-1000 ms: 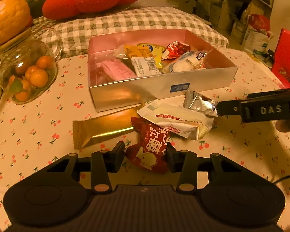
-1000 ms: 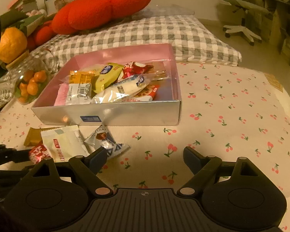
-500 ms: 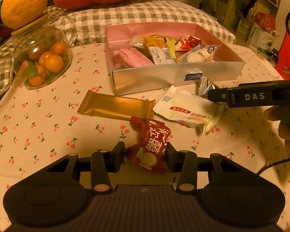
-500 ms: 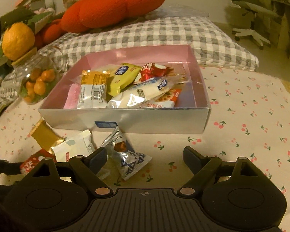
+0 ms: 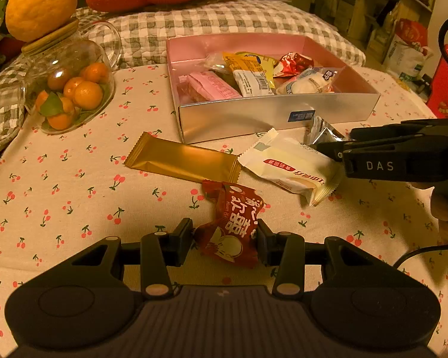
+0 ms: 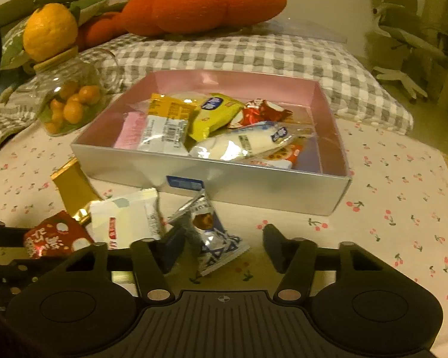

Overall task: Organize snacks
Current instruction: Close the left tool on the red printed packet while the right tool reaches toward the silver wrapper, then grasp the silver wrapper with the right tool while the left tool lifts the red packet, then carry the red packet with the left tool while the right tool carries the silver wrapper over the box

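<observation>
Two tools are seen over a table (image 5: 59,197) covered with a cherry-print cloth. The left tool (image 5: 224,237) is clamped on a red snack packet (image 5: 233,226), both pads being pressed against its sides low in the left wrist view; the packet's upper end lies just beside a gold bar wrapper (image 5: 182,158). The right tool (image 6: 224,246) is closing its jaws around a silver-and-blue snack packet (image 6: 215,235), which lies between them on the cloth; the left finger is seen close against the packet, while a clear gap is left on the right side, so it is not yet gripped. A white snack packet (image 5: 292,168) lies between the gold wrapper and the silver one, just in front of the box. The silver box (image 6: 254,191) with a pink inside stands beyond these loose snacks and is already filled with several packets: a pink one, a yellow one, a white one with a barcode and a red one among them. A glass jar (image 5: 71,80) of small oranges stands to the left of the box, well apart from it, with a large orange fruit (image 5: 40,3) resting on its lid
</observation>
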A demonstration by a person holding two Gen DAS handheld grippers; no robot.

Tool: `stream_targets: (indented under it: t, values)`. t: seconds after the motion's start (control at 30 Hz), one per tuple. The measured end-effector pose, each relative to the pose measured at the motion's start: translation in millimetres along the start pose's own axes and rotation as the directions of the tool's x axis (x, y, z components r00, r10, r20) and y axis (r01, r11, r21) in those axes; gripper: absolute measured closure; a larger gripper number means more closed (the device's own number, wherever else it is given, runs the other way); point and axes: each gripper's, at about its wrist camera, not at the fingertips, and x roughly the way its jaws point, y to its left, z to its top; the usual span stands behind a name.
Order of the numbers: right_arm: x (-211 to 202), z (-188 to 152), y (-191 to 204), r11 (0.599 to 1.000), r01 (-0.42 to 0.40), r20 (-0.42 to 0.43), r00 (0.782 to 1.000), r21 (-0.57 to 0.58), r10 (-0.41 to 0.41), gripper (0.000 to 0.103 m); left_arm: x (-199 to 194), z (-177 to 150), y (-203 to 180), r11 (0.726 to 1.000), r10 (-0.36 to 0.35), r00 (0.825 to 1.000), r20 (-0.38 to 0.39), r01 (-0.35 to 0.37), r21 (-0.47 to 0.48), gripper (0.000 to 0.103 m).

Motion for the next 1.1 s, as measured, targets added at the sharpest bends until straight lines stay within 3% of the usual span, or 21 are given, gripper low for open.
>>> stream_targets:
  t: [0.13, 0.23, 0.6, 1.1]
  values:
    - [-2, 0, 4, 1.0, -0.013, -0.001, 1.0, -0.022, 0.013, 0.069, 0, 0, 0, 1.0, 0.0, 1.0, -0.001, 0.0, -0.003, 0.062]
    - [-2, 1, 4, 1.0, -0.013, -0.008, 1.0, -0.016, 0.013, 0.072, -1, 1, 1, 1.0, 0.001, 1.0, -0.003, -0.001, -0.009, 0.062]
    - [-14, 0, -8, 0.999, -0.021, -0.037, 0.999, 0.042, 0.022, 0.073, -4, 3, 4, 0.998, -0.018, 1.0, -0.021, 0.016, -0.053, 0.063]
    - [-37, 8, -22, 0.973, -0.113, -0.097, 0.986, 0.202, 0.135, 0.073, -21, 9, 11, 0.987, -0.096, 0.995, -0.012, 0.094, -0.129, 0.07]
